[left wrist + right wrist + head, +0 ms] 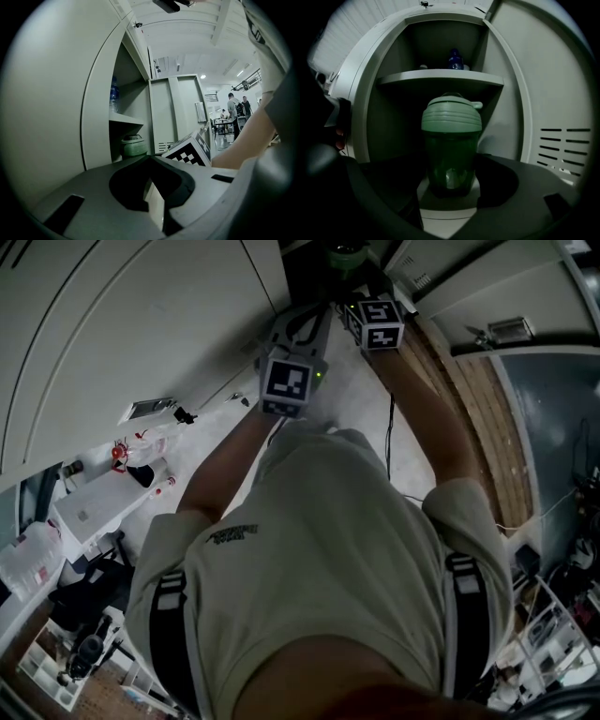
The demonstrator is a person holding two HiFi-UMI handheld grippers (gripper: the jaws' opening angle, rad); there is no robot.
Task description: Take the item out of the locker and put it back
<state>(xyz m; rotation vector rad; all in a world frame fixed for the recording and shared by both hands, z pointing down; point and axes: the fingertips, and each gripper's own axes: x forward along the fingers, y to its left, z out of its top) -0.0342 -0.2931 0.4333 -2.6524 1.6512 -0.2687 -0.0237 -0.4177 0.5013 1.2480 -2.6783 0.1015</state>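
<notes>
A green shaker bottle (451,140) with a pale green ribbed lid stands upright in the locker's lower compartment (393,131), between the jaws of my right gripper (451,164). The jaws stand wide and close on its sides just above the locker floor. The left gripper view shows the same bottle (133,145) under the shelf, with the right gripper's marker cube (190,151) beside it. My left gripper (150,158) hangs outside the locker to the left, jaws together with nothing between them. From the head view, both grippers (314,313) (354,287) reach toward the bottle's lid (347,254).
A shelf (440,77) splits the locker; a blue bottle (454,59) stands on it at the back. The open door (558,136) with vent slots stands at the right. Closed locker fronts (141,324) lie to the left. People (232,110) stand far off.
</notes>
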